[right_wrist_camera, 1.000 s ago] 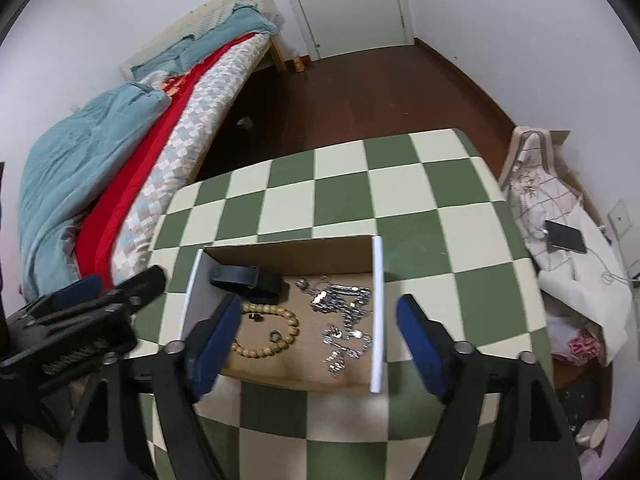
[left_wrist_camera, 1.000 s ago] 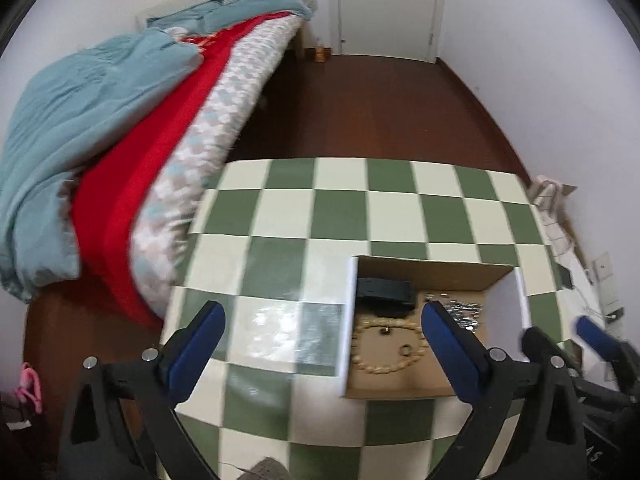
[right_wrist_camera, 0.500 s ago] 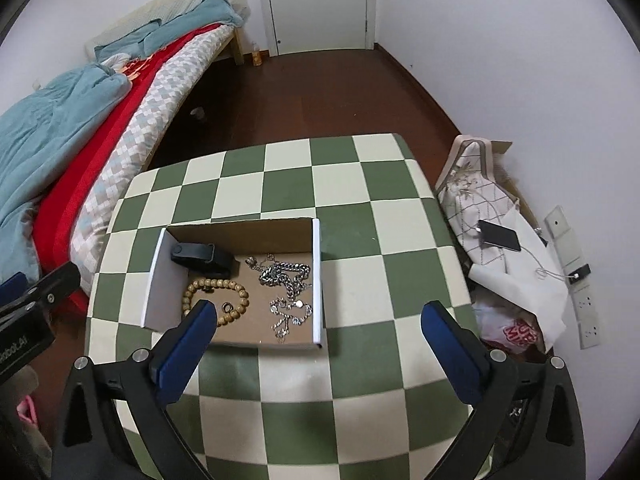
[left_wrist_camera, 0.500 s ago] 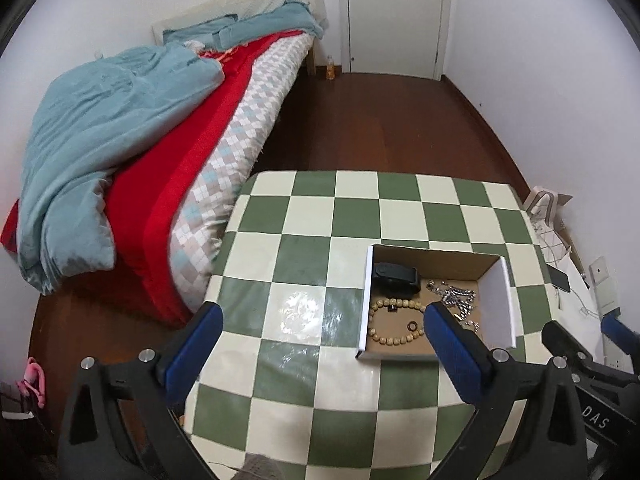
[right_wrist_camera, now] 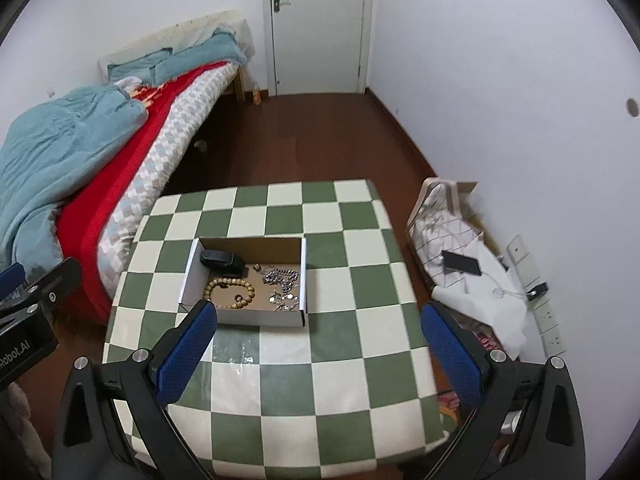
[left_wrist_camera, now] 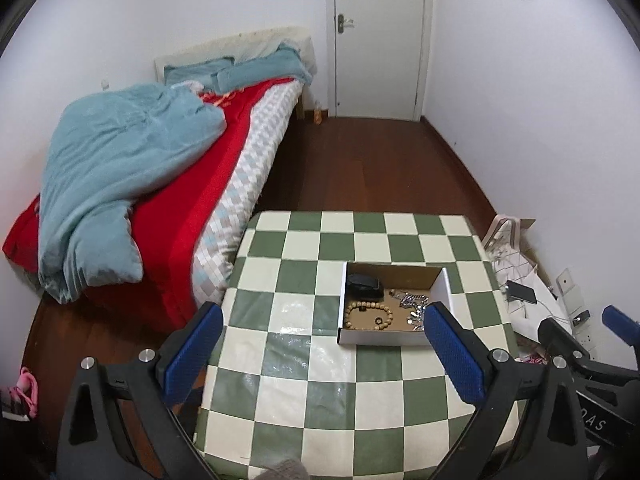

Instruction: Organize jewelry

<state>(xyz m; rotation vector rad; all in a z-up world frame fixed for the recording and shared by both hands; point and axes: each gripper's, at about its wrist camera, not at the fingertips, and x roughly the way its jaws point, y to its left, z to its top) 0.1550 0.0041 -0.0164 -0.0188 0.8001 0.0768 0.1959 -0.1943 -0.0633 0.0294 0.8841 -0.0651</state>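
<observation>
A shallow cardboard box [left_wrist_camera: 441, 287] [right_wrist_camera: 191, 276] sits on the green-and-white checked table [left_wrist_camera: 304, 360] [right_wrist_camera: 340, 364]. It holds a wooden bead bracelet [left_wrist_camera: 369, 314] [right_wrist_camera: 229, 292], a black band [left_wrist_camera: 363, 285] [right_wrist_camera: 222, 261] and a tangle of silver chains [left_wrist_camera: 414, 309] [right_wrist_camera: 282, 285]. My left gripper [left_wrist_camera: 324, 354] is open and empty, high above the table's near side. My right gripper [right_wrist_camera: 320, 350] is open and empty, likewise raised well back from the box.
A bed [left_wrist_camera: 168, 200] with a teal blanket and red cover runs along the table's left. A white bag with a phone and cables [right_wrist_camera: 460, 268] lies on the floor to the right. A closed door [left_wrist_camera: 378, 40] is at the far end.
Both grippers have pulled up and back from the box, which now looks smaller and farther away. Both stay open and empty; the jewelry in the box has not moved.
</observation>
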